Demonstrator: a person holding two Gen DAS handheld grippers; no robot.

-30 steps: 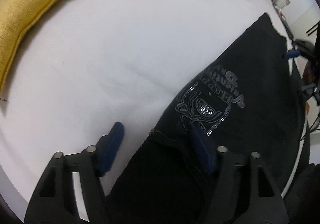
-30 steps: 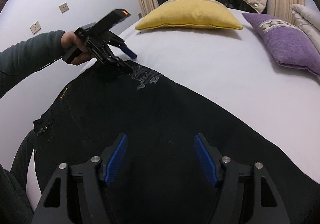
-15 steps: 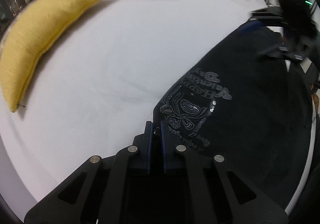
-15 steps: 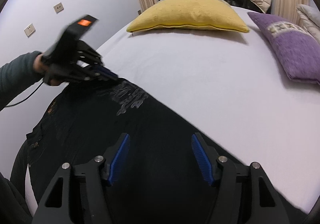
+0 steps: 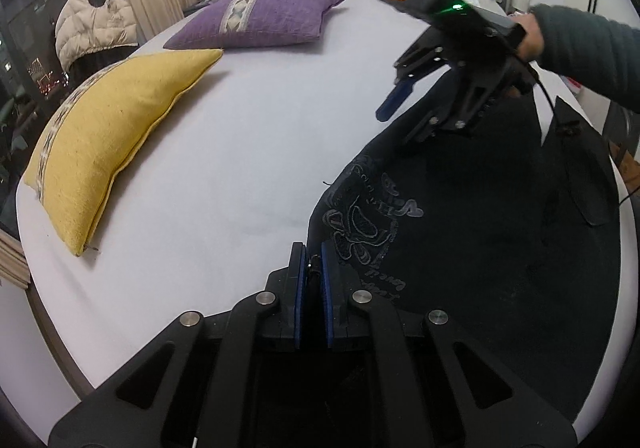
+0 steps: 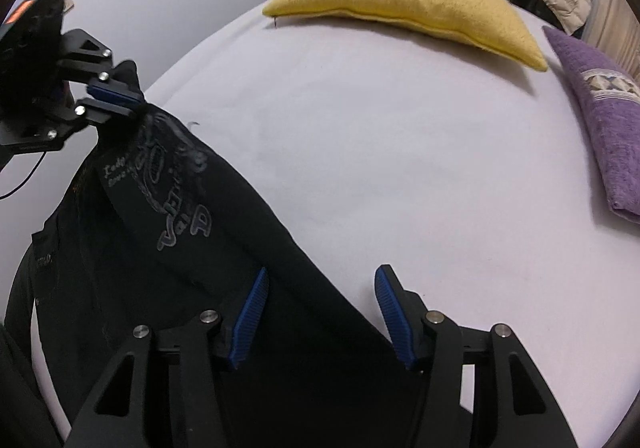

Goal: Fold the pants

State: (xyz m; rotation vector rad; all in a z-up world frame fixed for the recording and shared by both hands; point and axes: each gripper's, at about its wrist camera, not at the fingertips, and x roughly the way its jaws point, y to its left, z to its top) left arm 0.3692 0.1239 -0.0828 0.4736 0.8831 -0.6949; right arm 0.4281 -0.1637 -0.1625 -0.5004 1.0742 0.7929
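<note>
The left gripper (image 5: pixel 314 268) pinches a corner of the black pants (image 5: pixel 460 248) between ribbed blue pads, lifting the matte cloth with its silvery print. The right gripper (image 6: pixel 320 318), jaws closing, straddles their edge on the smooth white bed (image 6: pixel 380 148). Beyond lie a plump yellow pillow (image 6: pixel 408 4) and a woven purple pillow (image 6: pixel 600 104).

Left gripper (image 5: pixel 311 268): matte black linkage arms, silver rivets, ribbed blue pads. Right gripper (image 6: pixel 320 322): same build; black housing with orange square and green light, thin black cable trailing. Sleeve (image 5: pixel 588 48): dark grey-green ribbed knit.
</note>
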